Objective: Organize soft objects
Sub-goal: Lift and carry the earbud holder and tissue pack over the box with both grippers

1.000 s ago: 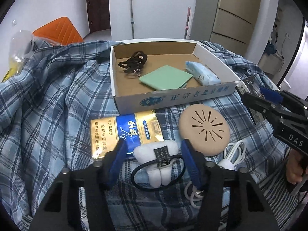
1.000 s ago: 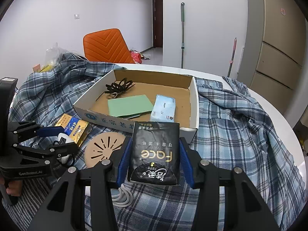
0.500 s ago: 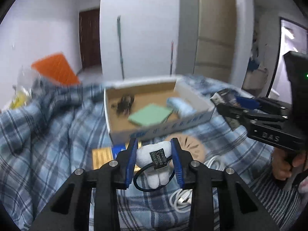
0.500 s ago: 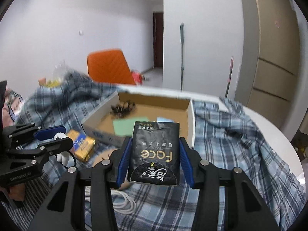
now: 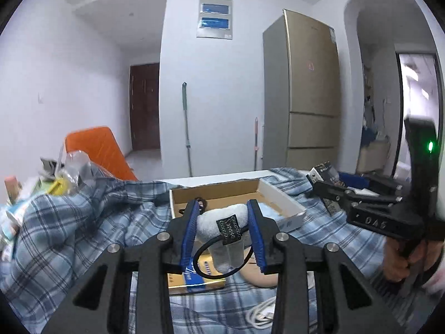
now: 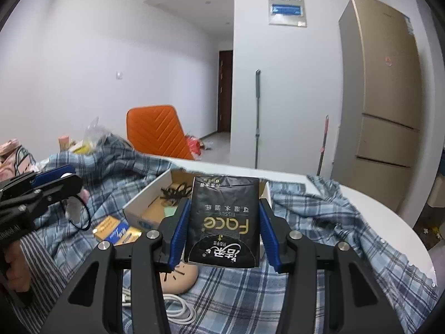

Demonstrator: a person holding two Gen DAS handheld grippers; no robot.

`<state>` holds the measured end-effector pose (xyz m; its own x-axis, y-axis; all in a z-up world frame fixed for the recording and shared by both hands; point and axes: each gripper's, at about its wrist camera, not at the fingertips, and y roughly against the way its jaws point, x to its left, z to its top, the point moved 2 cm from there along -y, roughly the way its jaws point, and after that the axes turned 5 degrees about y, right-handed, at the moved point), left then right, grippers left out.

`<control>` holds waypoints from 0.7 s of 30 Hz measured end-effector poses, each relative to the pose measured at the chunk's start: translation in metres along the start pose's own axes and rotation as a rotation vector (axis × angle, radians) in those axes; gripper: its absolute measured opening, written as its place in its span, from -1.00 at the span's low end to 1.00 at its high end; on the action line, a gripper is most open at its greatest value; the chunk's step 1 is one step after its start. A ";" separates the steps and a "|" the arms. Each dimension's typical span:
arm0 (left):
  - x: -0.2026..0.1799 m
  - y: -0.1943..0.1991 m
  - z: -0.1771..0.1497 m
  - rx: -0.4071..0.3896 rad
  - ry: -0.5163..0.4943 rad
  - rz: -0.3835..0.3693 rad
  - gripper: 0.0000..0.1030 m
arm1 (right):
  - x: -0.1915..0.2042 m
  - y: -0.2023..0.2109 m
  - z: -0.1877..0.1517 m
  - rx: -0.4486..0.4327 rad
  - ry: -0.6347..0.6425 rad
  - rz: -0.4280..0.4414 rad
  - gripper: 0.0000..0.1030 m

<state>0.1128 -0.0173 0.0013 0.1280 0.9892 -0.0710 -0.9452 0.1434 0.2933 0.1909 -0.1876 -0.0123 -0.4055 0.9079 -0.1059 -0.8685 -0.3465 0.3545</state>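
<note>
My left gripper (image 5: 224,232) is shut on a white fluffy plush (image 5: 219,222) with a black tag and a black elastic loop, held above the plaid cloth in front of the cardboard box (image 5: 281,200). My right gripper (image 6: 222,222) is shut on a black tissue pack (image 6: 224,220) and holds it up in front of the same box (image 6: 144,206). The box holds a black hair tie (image 6: 173,190) and a green pad (image 6: 170,211). Each gripper shows in the other's view, the right (image 5: 328,192) and the left (image 6: 59,186).
A blue plaid cloth (image 5: 69,228) covers the round white table (image 6: 370,203). On it lie a gold and blue box (image 6: 116,232), a beige round disc (image 6: 180,275) and a white cable (image 6: 178,310). Clutter lies at the left; an orange chair (image 6: 155,132) stands behind.
Both grippers have risen and tilted up, so the views now show more of the room. The left closed on the plush and lifted it off the cloth. The right still holds the tissue pack.
</note>
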 end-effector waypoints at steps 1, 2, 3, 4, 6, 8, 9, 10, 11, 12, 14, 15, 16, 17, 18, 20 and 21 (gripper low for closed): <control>0.002 0.002 0.003 0.005 0.018 -0.008 -0.28 | 0.000 0.004 0.003 -0.008 -0.005 0.000 -0.09; 0.005 0.006 0.006 0.008 0.053 -0.023 -0.28 | 0.001 0.006 0.006 -0.013 -0.003 0.005 -0.09; 0.008 0.008 0.011 0.007 0.078 -0.022 -0.28 | 0.003 0.009 0.010 -0.021 0.000 0.006 -0.09; 0.009 0.010 0.014 0.003 0.085 -0.023 -0.28 | 0.004 0.012 0.014 -0.031 0.005 0.005 -0.09; 0.010 0.016 0.028 -0.023 0.074 -0.008 -0.28 | 0.007 0.017 0.027 -0.062 0.023 0.004 -0.09; 0.011 0.021 0.043 -0.047 0.070 0.000 -0.28 | 0.007 0.022 0.042 -0.096 0.039 -0.003 -0.09; 0.013 0.025 0.053 -0.068 0.087 0.005 -0.28 | 0.007 0.025 0.049 -0.109 0.048 0.005 -0.09; 0.013 0.027 0.060 -0.082 0.094 0.003 -0.28 | 0.006 0.027 0.057 -0.127 0.054 0.008 -0.09; 0.012 0.029 0.072 -0.098 0.089 -0.002 -0.28 | 0.006 0.028 0.065 -0.147 0.058 0.002 -0.09; 0.010 0.030 0.080 -0.111 0.081 0.001 -0.28 | 0.006 0.029 0.072 -0.163 0.063 -0.005 -0.09; 0.006 0.030 0.097 -0.147 0.062 0.008 -0.28 | 0.004 0.028 0.087 -0.192 0.071 -0.016 -0.09; 0.003 0.029 0.104 -0.161 0.052 0.013 -0.28 | 0.003 0.027 0.093 -0.203 0.071 -0.025 -0.09; 0.002 0.026 0.109 -0.170 0.047 0.016 -0.28 | 0.002 0.025 0.098 -0.212 0.071 -0.037 -0.09; 0.001 0.023 0.113 -0.179 0.046 0.015 -0.28 | 0.001 0.022 0.103 -0.217 0.071 -0.054 -0.09; 0.001 0.018 0.117 -0.181 0.052 0.014 -0.28 | -0.001 0.019 0.107 -0.222 0.069 -0.063 -0.09; 0.001 0.007 0.122 -0.169 0.065 0.008 -0.28 | -0.007 0.011 0.113 -0.223 0.051 -0.074 -0.09; 0.000 -0.001 0.125 -0.157 0.058 0.003 -0.28 | -0.010 0.006 0.116 -0.218 0.043 -0.080 -0.09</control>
<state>0.1516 -0.0139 0.1200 0.1122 0.9856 -0.1267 -0.9814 0.1299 0.1416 0.2231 -0.1716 0.0981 -0.3403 0.9255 -0.1665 -0.9376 -0.3206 0.1344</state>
